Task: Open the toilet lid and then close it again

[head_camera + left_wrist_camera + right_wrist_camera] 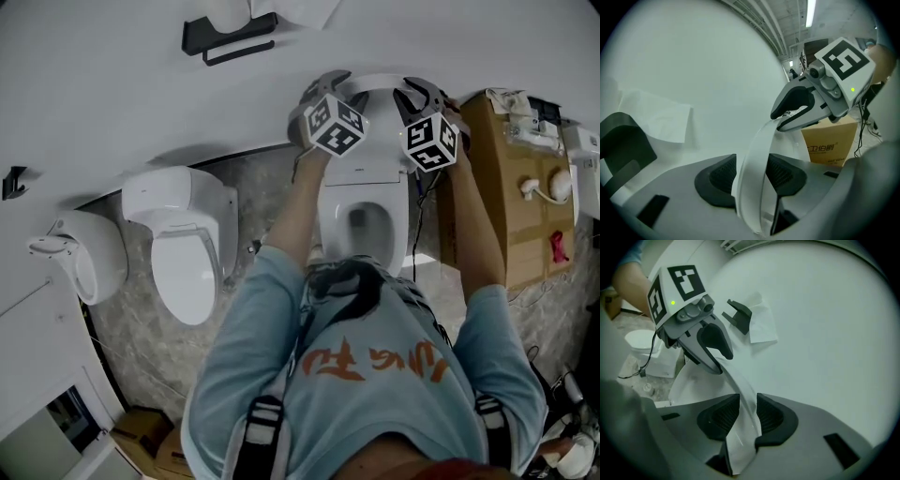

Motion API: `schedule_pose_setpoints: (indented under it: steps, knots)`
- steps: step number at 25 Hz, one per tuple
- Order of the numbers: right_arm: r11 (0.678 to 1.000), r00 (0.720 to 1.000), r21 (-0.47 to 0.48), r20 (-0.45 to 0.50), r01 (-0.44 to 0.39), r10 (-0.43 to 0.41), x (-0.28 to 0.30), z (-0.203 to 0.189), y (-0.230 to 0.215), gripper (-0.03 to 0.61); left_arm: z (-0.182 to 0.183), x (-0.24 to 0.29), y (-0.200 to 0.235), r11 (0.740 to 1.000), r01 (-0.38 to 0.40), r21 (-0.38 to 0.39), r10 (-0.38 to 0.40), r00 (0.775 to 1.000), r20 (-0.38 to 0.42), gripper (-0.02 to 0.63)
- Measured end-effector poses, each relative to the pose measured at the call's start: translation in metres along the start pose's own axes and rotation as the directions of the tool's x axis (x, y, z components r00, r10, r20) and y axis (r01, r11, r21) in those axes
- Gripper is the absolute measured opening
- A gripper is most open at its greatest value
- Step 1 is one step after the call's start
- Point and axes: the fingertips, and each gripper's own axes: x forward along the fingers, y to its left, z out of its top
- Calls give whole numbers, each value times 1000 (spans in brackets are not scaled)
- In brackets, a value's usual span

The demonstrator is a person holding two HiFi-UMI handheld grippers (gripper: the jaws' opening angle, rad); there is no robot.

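— How are the arms posed, as we are seeing it?

— We are looking down on both arms stretching forward over the toilet (366, 220). The left arm (291, 220) and the right arm (473, 225) are running almost side by side, coming bare out of soft light-blue sleeves (253, 309).

— And where is the toilet lid (375, 86)?

— It is standing upright at the back of the bowl, by the smooth pale wall (112, 94). We cannot tell whether it is touching the wall. It is looking like hard, glossy white plastic with a thin curved rim.

— Where are the grippers sitting?

— The left gripper (328, 82) is sitting at the lid's upper left edge and the right gripper (414, 89) at its upper right. Each is tipping slightly downward and carrying a cube (336, 125) printed with black and white squares.

— Are they clamping?

— We are reading both sets of jaws as standing apart. The rim is running between the dark, ribbed pads (717, 178) of each, and they are not squeezing it.
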Motion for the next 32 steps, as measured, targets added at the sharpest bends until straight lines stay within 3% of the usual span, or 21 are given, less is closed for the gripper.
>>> schedule_pose_setpoints:
  steps: [5, 9, 14, 19, 32]
  knots:
    - [998, 1000, -70, -23, 7, -8, 7, -6, -6, 118, 2, 13, -5, 999, 13, 37, -12, 999, -32, 195]
    - [999, 1000, -35, -18, -22, 22, 3, -12, -10, 148, 5, 7, -11, 1000, 14, 11, -14, 1000, -12, 161]
    - [998, 998, -1, -2, -64, 64, -13, -17, -1, 161, 7, -12, -30, 998, 36, 52, -37, 999, 5, 160]
    - [989, 988, 3, 42, -148, 148, -46, -17, 20, 179, 5, -41, -60, 994, 62, 88, -62, 998, -2, 167]
    - [966, 972, -111, 19, -232, 235, -146, -37, 103, 197, -16, -121, -164, 972, 126, 200, -124, 992, -24, 198]
